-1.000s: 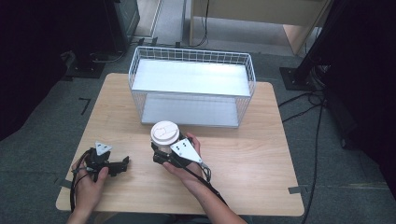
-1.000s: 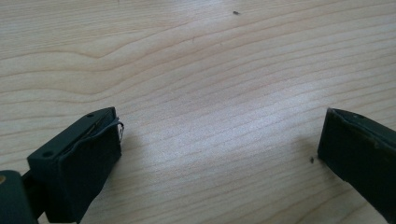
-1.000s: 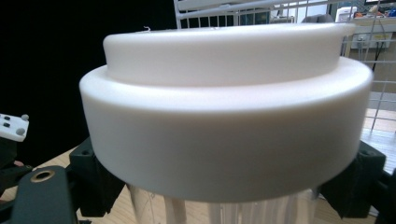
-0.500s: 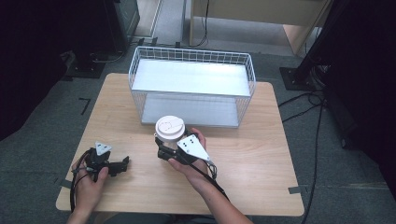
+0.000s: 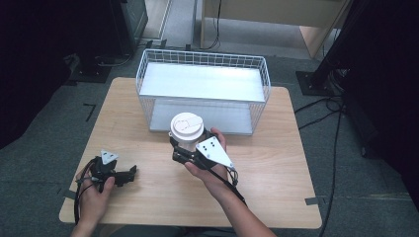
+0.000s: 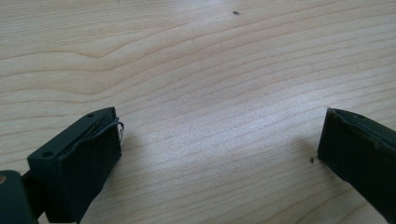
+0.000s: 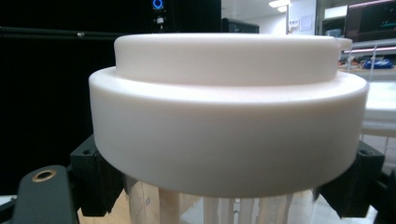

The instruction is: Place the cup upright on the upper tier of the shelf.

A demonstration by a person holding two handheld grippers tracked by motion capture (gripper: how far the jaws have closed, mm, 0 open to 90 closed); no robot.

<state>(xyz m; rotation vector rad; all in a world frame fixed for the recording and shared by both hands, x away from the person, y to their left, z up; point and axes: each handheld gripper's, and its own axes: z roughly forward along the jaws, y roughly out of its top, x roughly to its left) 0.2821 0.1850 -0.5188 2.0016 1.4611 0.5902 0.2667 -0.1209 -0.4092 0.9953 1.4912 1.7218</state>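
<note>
A paper cup with a white lid [image 5: 187,127] hangs above the table just in front of the wire basket [image 5: 202,54]. My right gripper [image 5: 182,147] is shut on it below the lid. In the right gripper view the lid [image 7: 224,121] looms close, with a black finger [image 7: 95,179] pressed on each side of the cup under it. My left gripper [image 5: 131,172] lies on the wooden table [image 5: 276,163] at the front left in a hand. Its jaws stand wide apart over bare wood, with nothing between them [image 6: 219,140].
The white wire basket, with a white floor, stands at the back middle of the table. Cables trail from both grippers toward the front edge. Dark equipment and cables lie on the grey floor around the table.
My right gripper has lifted the cup off the table and carried it a little toward the basket. The left gripper has stayed where it was.
</note>
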